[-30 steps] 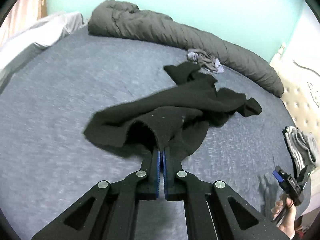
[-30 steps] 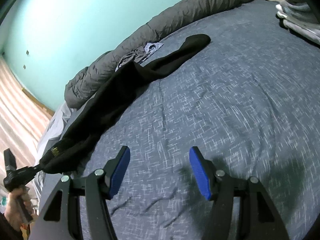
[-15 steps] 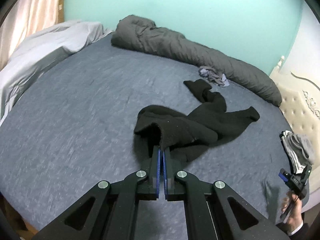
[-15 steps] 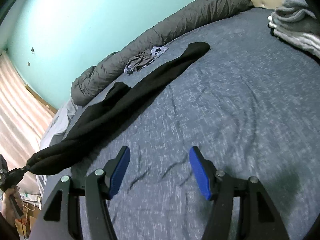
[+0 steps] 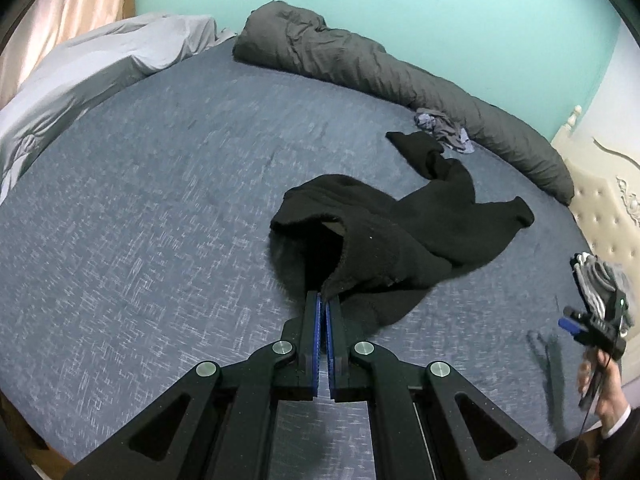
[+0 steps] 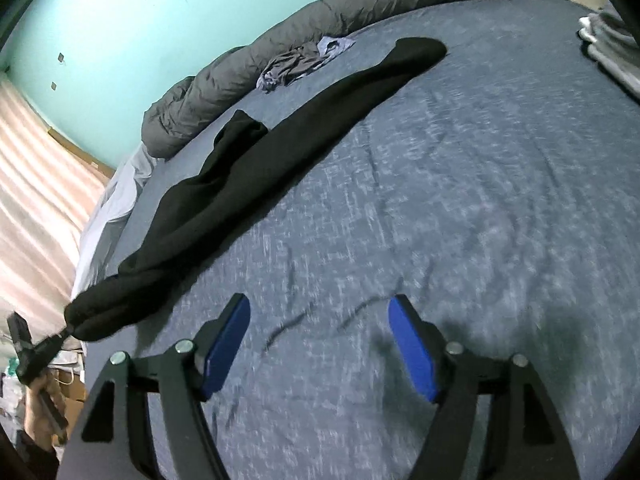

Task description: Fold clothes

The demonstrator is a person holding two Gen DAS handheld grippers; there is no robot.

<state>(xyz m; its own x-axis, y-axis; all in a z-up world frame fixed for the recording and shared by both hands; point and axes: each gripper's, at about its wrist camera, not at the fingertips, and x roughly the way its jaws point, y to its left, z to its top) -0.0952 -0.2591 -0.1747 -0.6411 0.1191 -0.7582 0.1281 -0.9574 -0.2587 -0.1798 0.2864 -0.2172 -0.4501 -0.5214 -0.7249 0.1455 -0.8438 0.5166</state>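
Now left hand-held gripper [image 5: 323, 300] clamped on black garment [image 5: 400, 240].

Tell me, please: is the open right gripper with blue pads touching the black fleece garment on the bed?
Apart. In the right wrist view, the right gripper is open over bare blue bedsheet, and the black fleece garment lies clear to its left.

Bed with blue-grey sheet [image 5: 160, 208], sheet creased in places. Rolled dark grey duvet [image 5: 380, 68] lies along the bed's far edge, against the turquoise wall [image 5: 440, 8]. Pale grey bedding [image 5: 88, 64] heaped at the far-left corner. Cream tufted headboard [image 5: 600, 208] at the right edge. Pinkish curtain [image 6: 36, 184] beyond the bed.
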